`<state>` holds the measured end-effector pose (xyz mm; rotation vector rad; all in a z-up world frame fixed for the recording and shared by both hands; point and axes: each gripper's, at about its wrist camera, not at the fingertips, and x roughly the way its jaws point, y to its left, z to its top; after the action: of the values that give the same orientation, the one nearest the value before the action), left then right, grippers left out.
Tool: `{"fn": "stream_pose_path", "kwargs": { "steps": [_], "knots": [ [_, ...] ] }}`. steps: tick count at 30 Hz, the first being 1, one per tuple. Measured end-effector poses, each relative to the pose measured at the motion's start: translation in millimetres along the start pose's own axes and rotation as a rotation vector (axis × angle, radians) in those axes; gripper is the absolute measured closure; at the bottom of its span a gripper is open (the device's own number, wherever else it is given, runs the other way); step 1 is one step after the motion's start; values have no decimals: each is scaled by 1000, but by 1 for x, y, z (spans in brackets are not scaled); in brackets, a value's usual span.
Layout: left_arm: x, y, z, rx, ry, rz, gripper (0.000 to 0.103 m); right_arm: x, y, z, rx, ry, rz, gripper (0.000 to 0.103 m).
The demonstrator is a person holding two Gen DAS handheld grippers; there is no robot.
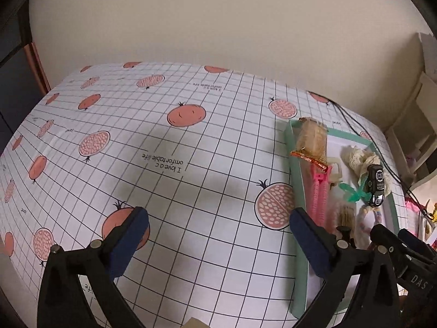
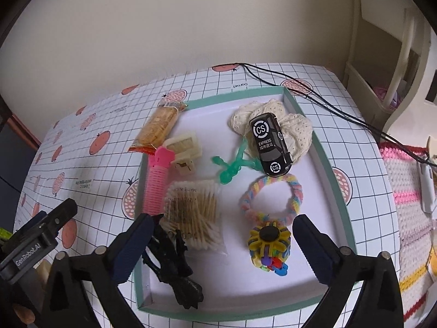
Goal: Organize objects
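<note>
A shallow white tray with a green rim (image 2: pixel 327 164) lies on the grid tablecloth. It holds a black toy car (image 2: pixel 270 145) on cream lace cloth (image 2: pixel 299 134), a green figure (image 2: pixel 232 166), a rainbow braided ring (image 2: pixel 270 199), a cotton swab pack (image 2: pixel 194 216), a pink roller (image 2: pixel 157 183), a cream clip (image 2: pixel 183 147), a biscuit packet (image 2: pixel 158 125), a black claw clip (image 2: pixel 172 268) and a yellow block toy (image 2: pixel 269 246). My right gripper (image 2: pixel 222 221) hangs open above the tray's near half, holding nothing. My left gripper (image 1: pixel 218 218) is open over bare cloth, left of the tray (image 1: pixel 297 186).
A black cable (image 2: pixel 327 104) runs across the table's back right corner. A pink and white crocheted cloth (image 2: pixel 404 191) lies right of the table, with a white shelf (image 2: pixel 382 82) behind it. A cream wall backs the table.
</note>
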<state>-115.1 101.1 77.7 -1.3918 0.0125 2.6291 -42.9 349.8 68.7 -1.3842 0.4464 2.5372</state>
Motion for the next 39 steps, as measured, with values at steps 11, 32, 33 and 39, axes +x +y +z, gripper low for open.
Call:
{"fn": "stream_pose_path", "kwargs": {
  "steps": [11,32,33,39],
  "knots": [
    [-41,9,-12,-17,-96,-92,0,-31,22,-18,-10,-41,-6,0],
    [-96,36,-55,33,-201,-23,0,-83,50,-72,-15,-115,-14,0],
    [-98,36,-60,42,-206,-18,0,-85,50,-74,-18,-121,-17,0],
    [-96,39,-84,53,-191,13,0,-82,52,-95,-27,-122,-22,0]
  ]
}}
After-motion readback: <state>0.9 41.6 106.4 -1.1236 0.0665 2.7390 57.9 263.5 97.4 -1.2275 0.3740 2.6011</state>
